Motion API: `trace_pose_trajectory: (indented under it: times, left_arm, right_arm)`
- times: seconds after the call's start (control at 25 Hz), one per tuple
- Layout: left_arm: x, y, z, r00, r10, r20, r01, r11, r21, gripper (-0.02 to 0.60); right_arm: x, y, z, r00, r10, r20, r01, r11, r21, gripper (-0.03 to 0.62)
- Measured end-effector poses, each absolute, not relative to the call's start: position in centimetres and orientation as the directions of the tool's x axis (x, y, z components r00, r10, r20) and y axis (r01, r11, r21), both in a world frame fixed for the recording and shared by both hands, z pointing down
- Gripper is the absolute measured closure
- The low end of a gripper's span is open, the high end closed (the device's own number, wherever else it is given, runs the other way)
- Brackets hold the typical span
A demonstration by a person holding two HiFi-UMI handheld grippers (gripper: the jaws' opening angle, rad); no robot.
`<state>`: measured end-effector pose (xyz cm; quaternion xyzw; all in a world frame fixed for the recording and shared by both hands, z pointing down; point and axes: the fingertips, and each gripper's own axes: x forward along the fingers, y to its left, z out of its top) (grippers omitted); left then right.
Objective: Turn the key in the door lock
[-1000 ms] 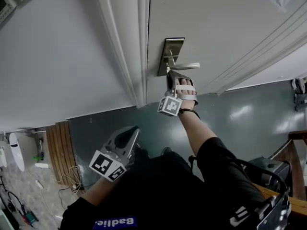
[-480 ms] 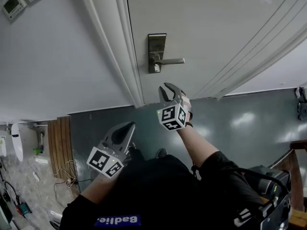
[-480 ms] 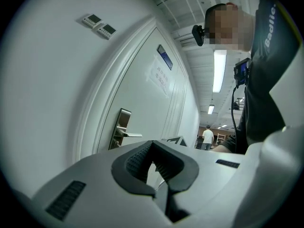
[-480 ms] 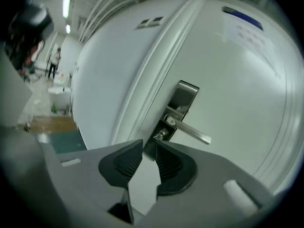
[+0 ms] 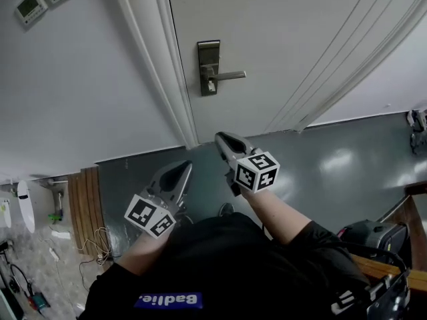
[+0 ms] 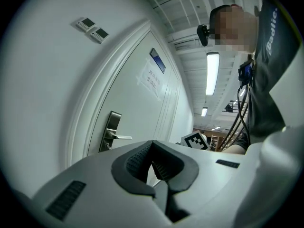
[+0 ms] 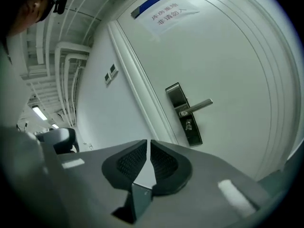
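Door [image 5: 280,39], closed, carries lock plate [image 5: 208,53]; key [image 5: 211,85] sits below lever handle [image 5: 230,76], well ahead of both tongs. Right gripper [image 5: 221,137]: jaws closing, nearly together, empty. Left gripper [image 5: 185,166]: jaws together, empty.

Small key [image 5: 211,85] in steel lock plate [image 5: 207,53], below level lever handle [image 5: 228,76]

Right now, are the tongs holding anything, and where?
Nothing. The left tongs are shut and empty; the right tongs are closing on nothing. The key sits in the lock.
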<state>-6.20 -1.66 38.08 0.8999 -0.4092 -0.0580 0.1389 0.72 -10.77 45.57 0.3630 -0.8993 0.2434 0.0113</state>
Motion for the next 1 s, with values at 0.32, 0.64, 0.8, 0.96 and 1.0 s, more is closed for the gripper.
trace_pose_trajectory:
  times: [0.32,0.64,0.8,0.96,1.0]
  left_arm:
    - [-9.6,2.0,37.8,0.731,-0.683,-0.001,-0.655,-0.702,0.28,0.588]
    - [-9.6,5.9,38.1,0.761,-0.648,0.01,-0.625,-0.73,0.276,0.588]
    - [-8.6,6.8,37.7,0.765,-0.643,0.012,-0.624,-0.737,0.261,0.588]
    - [-7.4,7.5,37.3,0.764,-0.645,0.008,-0.626,-0.738,0.251,0.588]
    - [-7.1,7.7,37.2,0.765,-0.644,0.009,-0.626,-0.739,0.249,0.588]
  right_arm:
    - [-3.6,-1.8,42.8,-0.714,-0.677,0.178,-0.694,0.654,-0.301,0.592]
    - [-5.1,4.7,41.2,-0.735,-0.664,0.137,-0.677,0.71,-0.192,0.592]
    - [-4.6,5.5,40.6,-0.746,-0.657,0.11,-0.665,0.727,-0.168,0.592]
    - [-3.5,6.2,40.5,-0.751,-0.652,0.107,-0.66,0.734,-0.162,0.592]
    - [-3.3,6.3,40.5,-0.752,-0.65,0.106,-0.658,0.735,-0.165,0.593]
